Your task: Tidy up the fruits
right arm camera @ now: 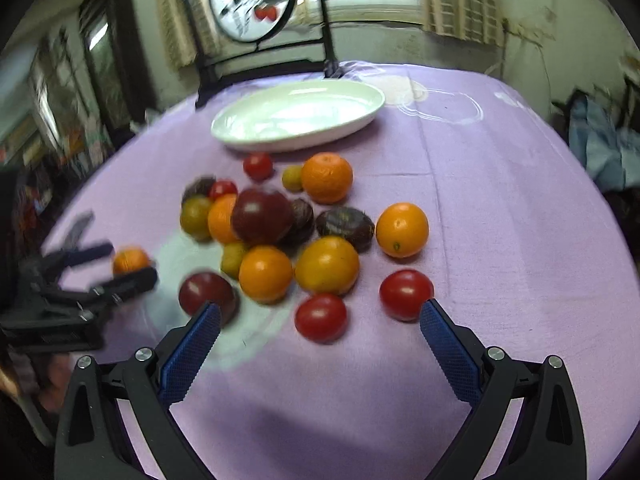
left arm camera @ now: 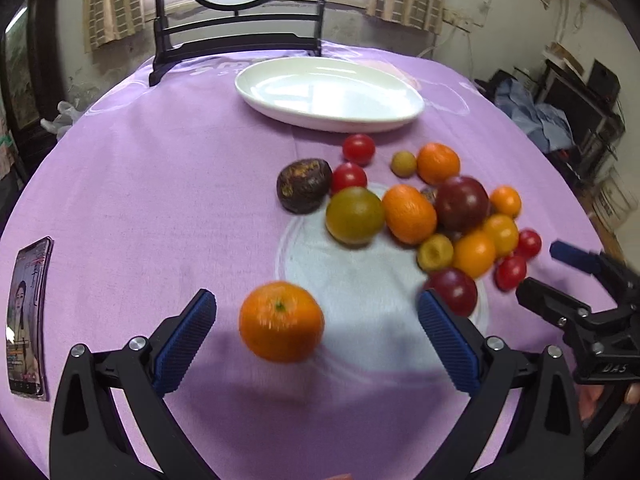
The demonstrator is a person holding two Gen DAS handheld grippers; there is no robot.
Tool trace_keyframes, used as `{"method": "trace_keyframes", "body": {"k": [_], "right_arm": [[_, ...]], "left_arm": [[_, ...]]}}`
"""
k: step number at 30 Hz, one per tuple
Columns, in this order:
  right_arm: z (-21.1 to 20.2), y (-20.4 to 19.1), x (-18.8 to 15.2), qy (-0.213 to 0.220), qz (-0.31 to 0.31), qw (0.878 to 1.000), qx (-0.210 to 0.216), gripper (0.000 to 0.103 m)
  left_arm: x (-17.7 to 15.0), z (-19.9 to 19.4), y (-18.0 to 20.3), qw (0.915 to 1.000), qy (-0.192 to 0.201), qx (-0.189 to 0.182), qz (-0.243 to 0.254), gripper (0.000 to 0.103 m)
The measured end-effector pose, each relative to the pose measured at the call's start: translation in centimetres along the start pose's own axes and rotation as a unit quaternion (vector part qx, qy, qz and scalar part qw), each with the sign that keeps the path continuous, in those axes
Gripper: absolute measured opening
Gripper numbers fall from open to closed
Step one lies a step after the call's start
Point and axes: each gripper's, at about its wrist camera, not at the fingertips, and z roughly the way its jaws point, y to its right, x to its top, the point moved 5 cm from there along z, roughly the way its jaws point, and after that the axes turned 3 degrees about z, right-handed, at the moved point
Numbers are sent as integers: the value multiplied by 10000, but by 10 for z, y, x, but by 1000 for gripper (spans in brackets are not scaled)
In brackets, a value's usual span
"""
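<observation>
A heap of several fruits [left arm camera: 416, 212] lies on the purple tablecloth: oranges, red tomatoes, dark plums, green plums and a dark passion fruit [left arm camera: 304, 186]. One orange [left arm camera: 281, 321] sits apart, right in front of my open left gripper [left arm camera: 316, 306], between its blue pads without touching them. My right gripper [right arm camera: 320, 320] is open too, with a red tomato [right arm camera: 321, 317] just ahead between its tips and another tomato [right arm camera: 406, 294] by its right finger. A white oval plate [left arm camera: 332, 94] stands empty beyond the heap. Each gripper shows in the other's view: right gripper [left arm camera: 560, 276], left gripper [right arm camera: 116, 264].
A phone [left arm camera: 28, 320] lies on the cloth at the left edge. A dark chair [left arm camera: 240, 40] stands behind the table beyond the plate. Cluttered shelves and cloth [left arm camera: 540, 116] are off the table's right side. A person's fingers [left arm camera: 600, 396] hold the right gripper's handle.
</observation>
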Motion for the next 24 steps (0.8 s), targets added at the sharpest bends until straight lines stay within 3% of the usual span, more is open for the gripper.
{"method": "trace_keyframes", "body": {"k": [4,7,15,17,19,21,24], "right_arm": [[6,-1,-16,-385,-400,9983,-202,97],[14,-2,-21,-631,-412,9971,-113,77],[26,-8,-6,-633,-392,9972,-93,64],[27,-6,-3,-601,-313,9976,-104,56],[27,-1,-1,-554,-222,9981,-149,39],[26,3,1,-516,-82,9986,-3,32],[22,4,0,-460,-11,9989,75,30]], "left_arm": [[-8,-5,-8,10000,-43,23,43,99],[-11,-6,-21,9999,-29,133,-66,99],[-11,-4,-34,9993,-132,302,-157,99],[-12,-3,-32,9993,-177,322,-110,99],[-13,-1,-31,9992,-214,319,-104,99],[-13,3,-31,9991,-262,298,-136,99],[-13,8,-30,9988,-322,329,-174,98]]}}
